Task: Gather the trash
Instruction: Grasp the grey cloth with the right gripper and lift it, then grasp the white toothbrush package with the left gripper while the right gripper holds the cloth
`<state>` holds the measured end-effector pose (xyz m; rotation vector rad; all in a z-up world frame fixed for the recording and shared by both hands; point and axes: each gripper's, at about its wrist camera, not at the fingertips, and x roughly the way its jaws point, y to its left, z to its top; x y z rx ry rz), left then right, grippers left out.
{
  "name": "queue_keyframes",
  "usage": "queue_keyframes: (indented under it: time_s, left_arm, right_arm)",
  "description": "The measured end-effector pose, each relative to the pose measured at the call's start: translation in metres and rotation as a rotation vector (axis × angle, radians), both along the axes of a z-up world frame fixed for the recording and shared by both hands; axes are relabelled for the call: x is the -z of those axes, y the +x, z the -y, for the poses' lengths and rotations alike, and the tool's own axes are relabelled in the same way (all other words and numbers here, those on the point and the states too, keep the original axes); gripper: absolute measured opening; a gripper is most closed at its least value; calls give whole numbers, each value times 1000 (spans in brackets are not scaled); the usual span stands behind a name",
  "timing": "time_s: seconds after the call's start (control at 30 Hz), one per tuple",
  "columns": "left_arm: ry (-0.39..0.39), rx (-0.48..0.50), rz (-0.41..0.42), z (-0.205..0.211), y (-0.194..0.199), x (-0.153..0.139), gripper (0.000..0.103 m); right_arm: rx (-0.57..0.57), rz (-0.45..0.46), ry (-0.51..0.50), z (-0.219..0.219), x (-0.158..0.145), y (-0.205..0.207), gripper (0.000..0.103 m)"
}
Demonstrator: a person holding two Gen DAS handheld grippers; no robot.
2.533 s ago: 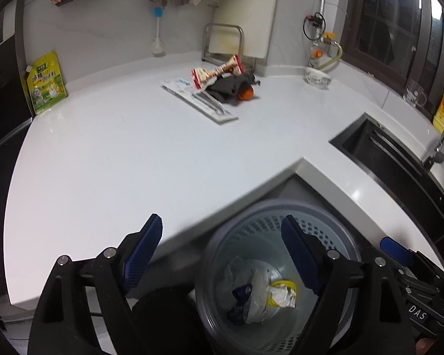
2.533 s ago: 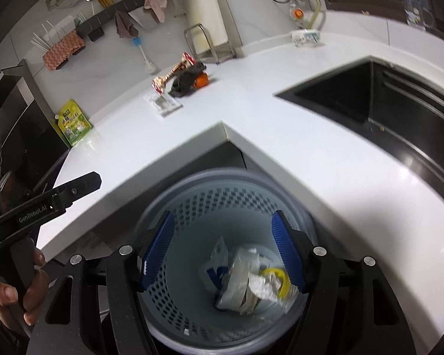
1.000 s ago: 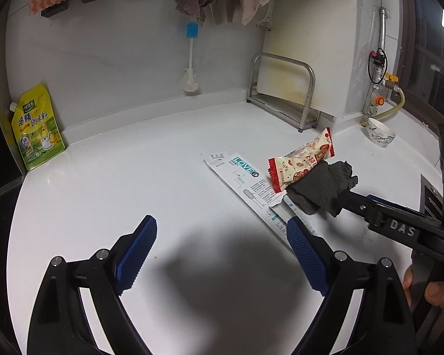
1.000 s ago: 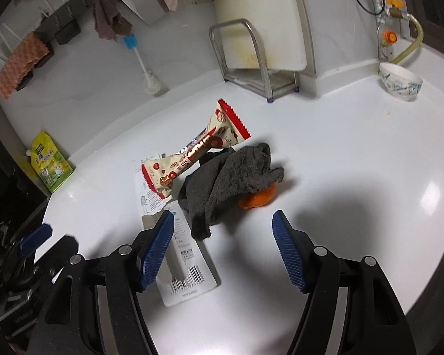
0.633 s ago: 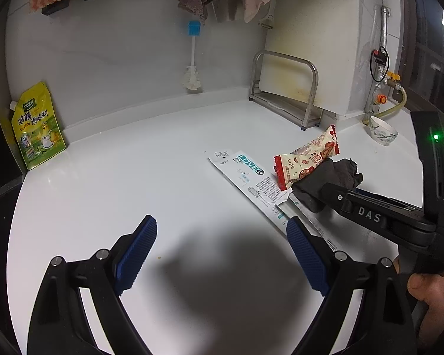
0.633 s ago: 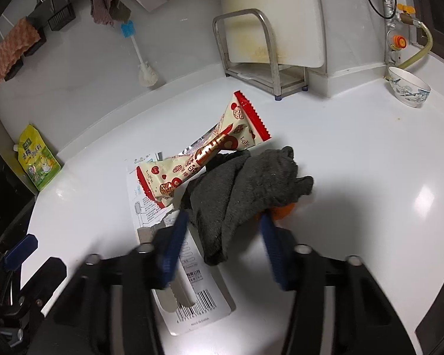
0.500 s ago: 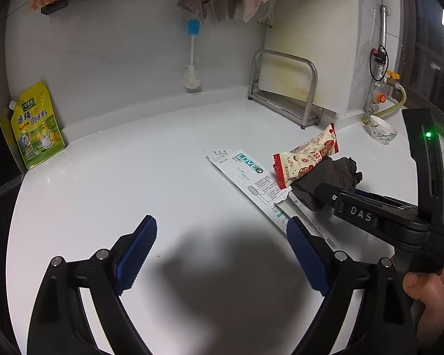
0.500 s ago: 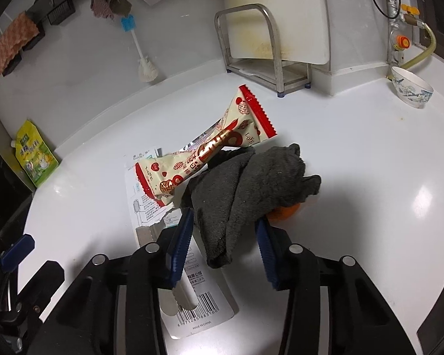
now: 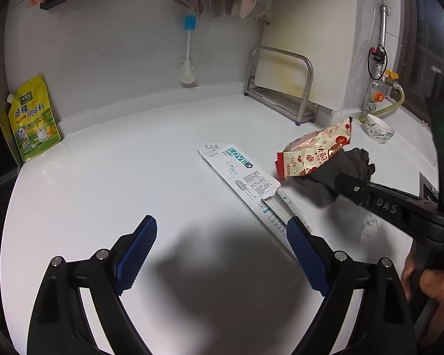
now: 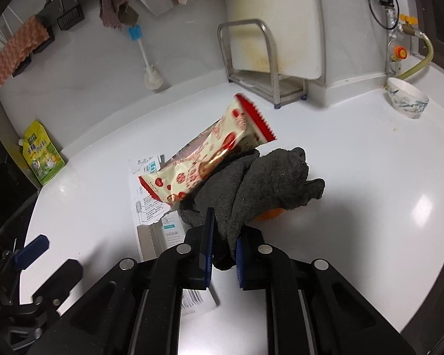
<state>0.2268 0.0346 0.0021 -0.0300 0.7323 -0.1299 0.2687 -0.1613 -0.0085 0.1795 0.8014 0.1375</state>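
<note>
1. The right claw [image 10: 223, 254] has just been closing and now pinches the near end of a dark grey rag [image 10: 260, 189]; its blue pads [image 10: 206, 245] press the cloth from both sides with only the fabric between them.
2. In the right wrist view the rag spreads away from the claw toward 1 o'clock. A red and cream snack wrapper [image 10: 213, 156] lies across its far edge, tilted, with one end raised toward 1 o'clock; it looks blurred.
3. A small orange thing [image 10: 269, 213] peeks out from under the rag at the rag's 5 o'clock side; what it is cannot be told.
4. A long white paper packet [image 10: 151, 207] lies flat on the white worktop [image 10: 355, 177] at 9 o'clock of the rag, partly under the wrapper.
5. The left claw [image 9: 222, 251] is spread wide over bare worktop, holding and touching nothing. Its right pad sits just beside the near end of the white packet [image 9: 245, 177]; whether they touch cannot be told.
6. In the left wrist view the right claw's black arm reaches in from 3 o'clock onto the rag [image 9: 340, 174], with a hand [image 9: 429, 284] gripping its handle at 4 o'clock.
7. Further back stand a yellow pouch [image 9: 32, 118] at 9 o'clock, a metal rack [image 9: 281, 85] at 1 o'clock, and a small bowl [image 9: 380, 128] at 2 o'clock.
</note>
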Motion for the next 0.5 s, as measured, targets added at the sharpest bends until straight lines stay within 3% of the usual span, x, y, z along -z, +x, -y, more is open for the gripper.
queue_keyframes:
  time_s: [0.5]
  left_arm:
    - [-8, 23, -11, 40, -10, 4, 88]
  right_arm:
    - [44, 38, 4, 60, -18, -61, 12]
